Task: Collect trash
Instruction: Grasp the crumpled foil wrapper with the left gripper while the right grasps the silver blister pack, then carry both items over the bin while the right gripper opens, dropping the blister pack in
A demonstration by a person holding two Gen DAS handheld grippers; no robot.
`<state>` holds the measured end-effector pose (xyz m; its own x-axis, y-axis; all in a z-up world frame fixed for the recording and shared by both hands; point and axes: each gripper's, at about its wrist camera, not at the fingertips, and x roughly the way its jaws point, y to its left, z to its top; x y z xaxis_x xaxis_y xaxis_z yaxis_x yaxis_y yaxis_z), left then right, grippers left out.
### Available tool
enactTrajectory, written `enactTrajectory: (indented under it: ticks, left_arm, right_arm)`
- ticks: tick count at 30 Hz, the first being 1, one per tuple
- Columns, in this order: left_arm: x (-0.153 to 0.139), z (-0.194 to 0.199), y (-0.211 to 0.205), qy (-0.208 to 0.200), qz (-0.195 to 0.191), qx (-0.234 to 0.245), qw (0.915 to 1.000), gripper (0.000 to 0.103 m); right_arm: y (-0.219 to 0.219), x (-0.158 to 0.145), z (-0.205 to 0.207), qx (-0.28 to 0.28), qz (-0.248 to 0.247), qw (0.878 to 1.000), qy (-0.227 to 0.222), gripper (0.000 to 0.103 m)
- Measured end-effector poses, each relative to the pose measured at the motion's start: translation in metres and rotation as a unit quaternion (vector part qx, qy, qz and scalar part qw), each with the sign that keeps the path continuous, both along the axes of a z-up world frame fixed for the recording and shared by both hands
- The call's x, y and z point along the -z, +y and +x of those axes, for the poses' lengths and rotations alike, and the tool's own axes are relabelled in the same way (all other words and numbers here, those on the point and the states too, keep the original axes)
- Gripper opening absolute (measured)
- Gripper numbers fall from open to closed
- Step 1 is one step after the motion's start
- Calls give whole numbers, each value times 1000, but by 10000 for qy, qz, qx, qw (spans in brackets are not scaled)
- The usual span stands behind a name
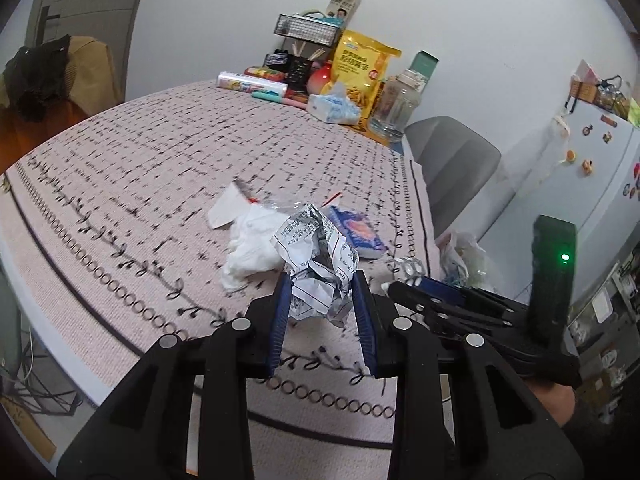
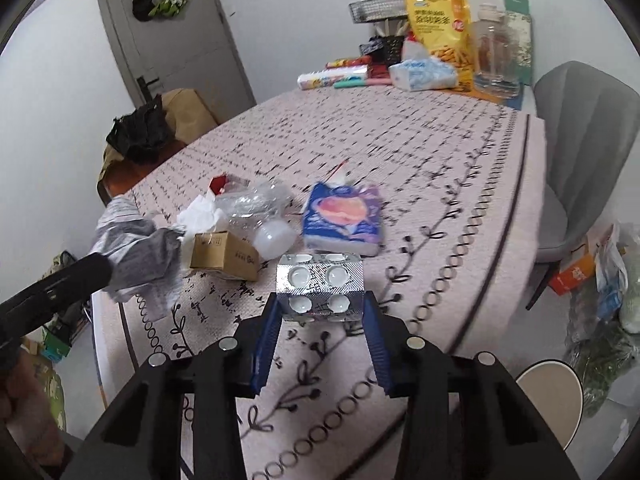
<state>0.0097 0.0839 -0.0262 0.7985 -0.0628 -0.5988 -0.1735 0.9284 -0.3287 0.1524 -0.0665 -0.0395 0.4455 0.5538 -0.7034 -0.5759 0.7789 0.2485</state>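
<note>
While both tongs grip, left tongs (image 1: 322, 294) on crumpled paper (image 1: 316, 256), right tongs (image 2: 320, 312) on blister pack (image 2: 320, 284), patterned tablecloth (image 1: 160, 152) (grey door (image 2: 176, 44) behind).

I'm seeing tablecloth (image 1: 168, 152) print smearing into blur, crumpled paper (image 1: 318, 268) hiding the tissue (image 1: 250, 248) behind it, printed text staying unreadable, blister pack (image 2: 320, 286) blocking cloth beneath

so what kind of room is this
Most likely a lived-in kitchen or dining corner at home: a cloth-covered table piled at its far edge with a yellow snack bag and a tissue pack, a grey dining chair beside it, and a magnet-dotted white fridge.
</note>
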Motion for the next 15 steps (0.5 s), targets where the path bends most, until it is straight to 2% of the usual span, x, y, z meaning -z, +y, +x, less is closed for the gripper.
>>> enactTrajectory:
  ticks: [15]
  left_arm:
    - [-22,51,-54,-236,120,665,9974,31]
  right_arm:
    - [-88,-26,11,941,233,9951,-204,41]
